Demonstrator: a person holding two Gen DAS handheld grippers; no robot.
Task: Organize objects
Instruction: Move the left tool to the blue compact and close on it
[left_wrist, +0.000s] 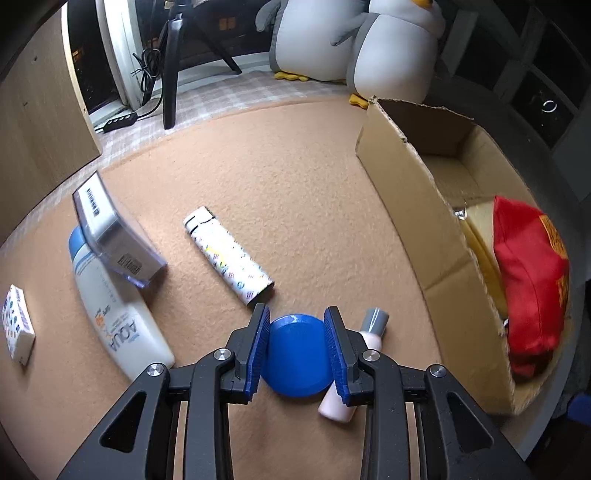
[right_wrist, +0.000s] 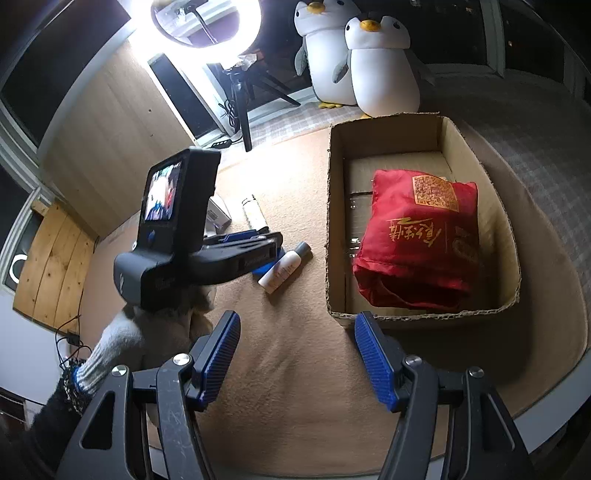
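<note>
My left gripper (left_wrist: 297, 325) is shut on a round blue lid-like disc (left_wrist: 297, 354), its blue pads pressing both sides; the disc rests on or just above the tan mat. A small pink bottle with a grey cap (left_wrist: 369, 341) lies right beside the right finger. In the right wrist view the left gripper (right_wrist: 271, 242) is held by a gloved hand (right_wrist: 147, 332), with the pink bottle (right_wrist: 284, 267) next to it. My right gripper (right_wrist: 295, 334) hovers open over bare mat near the front corner of the cardboard box (right_wrist: 334, 221), nothing between its fingers.
The cardboard box (left_wrist: 417, 206) holds a red pouch (right_wrist: 417, 243). On the mat lie a white patterned tube (left_wrist: 229, 254), a white sunscreen bottle (left_wrist: 118, 314), a clear-cased box (left_wrist: 114, 232) and a small dotted box (left_wrist: 16, 323). Two plush penguins (right_wrist: 380, 62) and a tripod (right_wrist: 240, 99) stand behind.
</note>
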